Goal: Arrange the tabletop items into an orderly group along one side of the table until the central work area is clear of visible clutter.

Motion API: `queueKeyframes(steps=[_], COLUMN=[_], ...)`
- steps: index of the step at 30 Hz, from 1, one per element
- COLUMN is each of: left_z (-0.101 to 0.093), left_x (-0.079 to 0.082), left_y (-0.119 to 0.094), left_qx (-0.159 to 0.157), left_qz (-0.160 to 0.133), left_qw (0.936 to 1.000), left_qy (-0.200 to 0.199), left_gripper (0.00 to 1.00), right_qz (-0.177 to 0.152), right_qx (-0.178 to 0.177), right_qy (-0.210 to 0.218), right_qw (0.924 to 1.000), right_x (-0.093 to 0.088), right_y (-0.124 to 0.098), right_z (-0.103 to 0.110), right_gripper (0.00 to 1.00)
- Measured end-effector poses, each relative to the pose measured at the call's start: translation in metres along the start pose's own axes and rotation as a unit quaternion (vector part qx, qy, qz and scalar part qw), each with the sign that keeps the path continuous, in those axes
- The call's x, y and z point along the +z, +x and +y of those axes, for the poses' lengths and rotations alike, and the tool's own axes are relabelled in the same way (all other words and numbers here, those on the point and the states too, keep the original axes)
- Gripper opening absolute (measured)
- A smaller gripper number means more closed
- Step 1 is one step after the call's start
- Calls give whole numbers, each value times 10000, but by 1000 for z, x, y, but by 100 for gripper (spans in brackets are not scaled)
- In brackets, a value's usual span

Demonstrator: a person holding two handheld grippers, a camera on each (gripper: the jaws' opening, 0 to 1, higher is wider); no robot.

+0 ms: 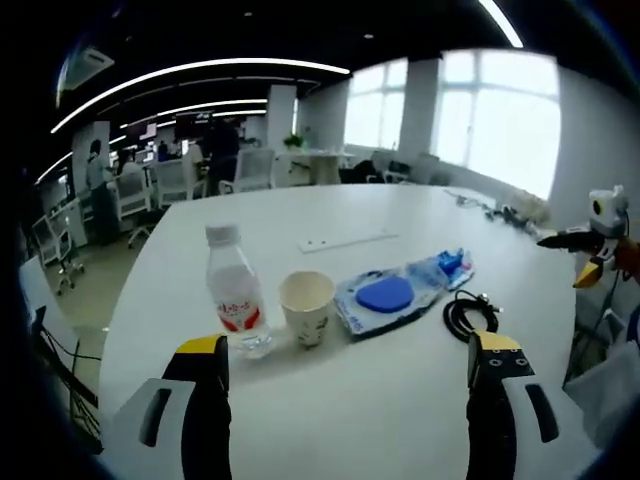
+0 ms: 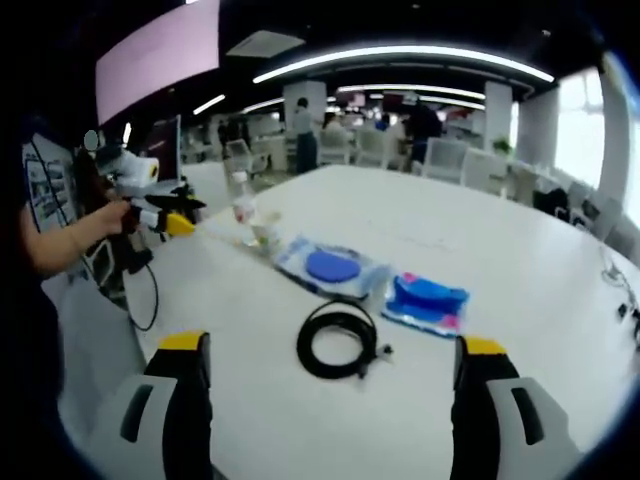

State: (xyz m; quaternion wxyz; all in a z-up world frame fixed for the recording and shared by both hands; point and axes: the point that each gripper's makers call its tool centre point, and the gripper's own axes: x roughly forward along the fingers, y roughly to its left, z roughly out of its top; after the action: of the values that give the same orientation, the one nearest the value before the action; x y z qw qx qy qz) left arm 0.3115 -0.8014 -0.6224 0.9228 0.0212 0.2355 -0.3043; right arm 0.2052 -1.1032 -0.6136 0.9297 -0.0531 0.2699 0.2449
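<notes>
Both tools wide open, empty: left tool (image 1: 350, 385) nr bottle (image 1: 236, 292), right tool (image 2: 330, 385) over cable (image 2: 338, 341).

White table (image 1: 400, 400): bottle (image 1: 237, 292), cup (image 1: 307, 307), two pouches (image 2: 332, 267) (image 2: 427, 302), coiled cable (image 2: 338, 342).

- Water bottle (image 1: 236, 290): red-and-white label carries print, too small and blurred to read.
- No other text, number or sign is legible.
</notes>
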Motion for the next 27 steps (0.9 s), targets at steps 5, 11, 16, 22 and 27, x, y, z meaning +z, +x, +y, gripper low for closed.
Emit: queueKeyframes(steps=[5, 11, 16, 22, 27], left_z=[-2, -5, -8, -9, -8], left_x=[-2, -6, -7, -11, -13], left_y=[-9, -16, -23, -31, -37], left_qx=[4, -4, -23, 25, 111], left_qz=[31, 94, 74, 79, 81], left_qw=[10000, 9999, 10000, 10000, 9999], left_qy=[44, 57, 5, -21, 4], left_gripper=[99, 99, 99, 99, 99], right_qz=[-62, -40, -42, -64, -150], right_qx=[-45, -111, -155, -156, -108], right_qy=[3, 4, 24, 32, 47], right_qw=[10000, 9999, 9999, 9999, 9998], right_x=[2, 0, -2, -6, -6], right_y=[-8, -16, -21, -24, -23], right_z=[-2, -3, -2, 3, 9], right_gripper=[100, 100, 100, 100, 100])
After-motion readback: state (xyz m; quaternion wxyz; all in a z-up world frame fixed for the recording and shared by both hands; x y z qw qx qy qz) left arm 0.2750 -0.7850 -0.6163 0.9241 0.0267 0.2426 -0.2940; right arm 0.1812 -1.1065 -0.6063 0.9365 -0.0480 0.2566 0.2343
